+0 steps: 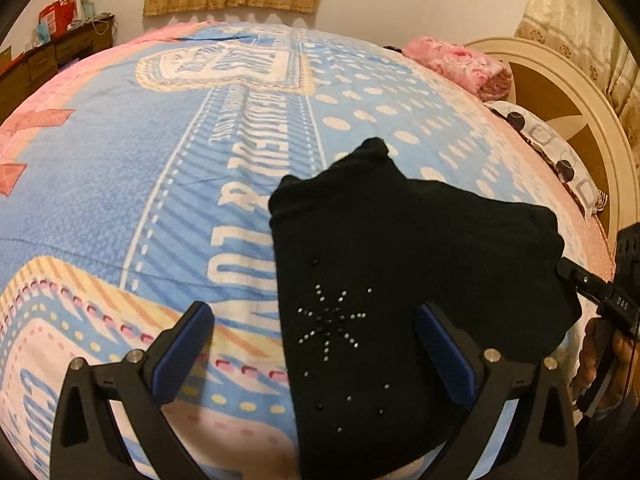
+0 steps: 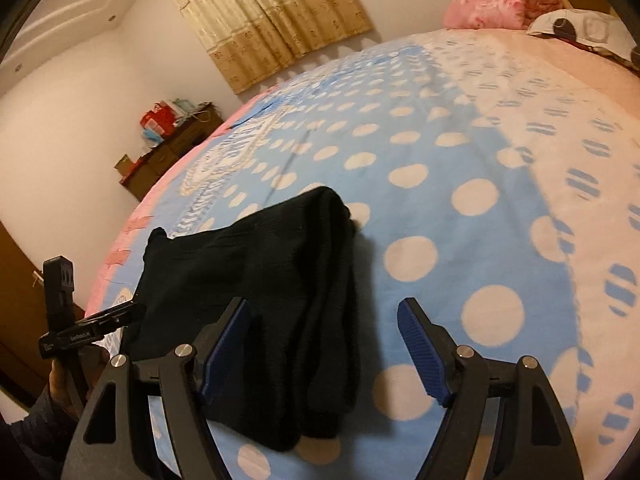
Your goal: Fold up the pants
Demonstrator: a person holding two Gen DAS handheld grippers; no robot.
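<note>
Black pants [image 1: 404, 280] with a rhinestone star lie folded in a compact pile on the blue polka-dot blanket [image 1: 140, 184]. My left gripper [image 1: 316, 316] is open and empty, hovering over the pile's near left part. In the right wrist view the same pants [image 2: 280, 300] lie left of centre. My right gripper [image 2: 324, 316] is open and empty, just above the pile's right edge. The right gripper also shows at the right edge of the left wrist view [image 1: 588, 280], at the pile's right side. The left gripper shows at the left of the right wrist view [image 2: 104, 320].
The blanket covers a wide bed. A pink folded blanket [image 1: 460, 64] and a patterned pillow [image 1: 552, 148] lie by the cream headboard [image 1: 560, 92]. A dark dresser [image 2: 172, 152] with boxes stands by the far wall under beige curtains [image 2: 272, 16].
</note>
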